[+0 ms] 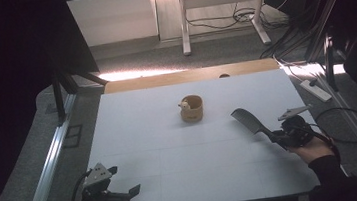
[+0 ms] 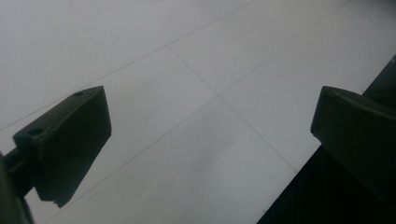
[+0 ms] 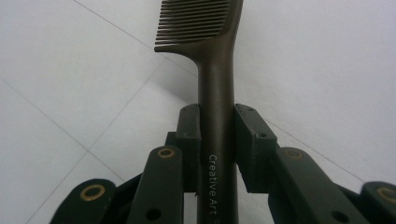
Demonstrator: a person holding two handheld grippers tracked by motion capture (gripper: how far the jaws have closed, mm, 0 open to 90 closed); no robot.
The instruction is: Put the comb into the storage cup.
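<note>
On the white table (image 1: pixel 171 146), the right gripper (image 1: pixel 273 136) at four o'clock clamps its fingers (image 3: pixel 189 135) on a dark comb (image 1: pixel 249 120), while the left gripper (image 1: pixel 126 195) at seven o'clock holds its fingers (image 2: pixel 70 140) wide and empty.

Dark brown comb (image 3: pixel 215 70) — white table (image 1: pixel 171 146)

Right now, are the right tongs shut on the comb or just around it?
Shut on it. In the right gripper view both pads press the comb handle, and the right tongs carry it clear of the table.
</note>
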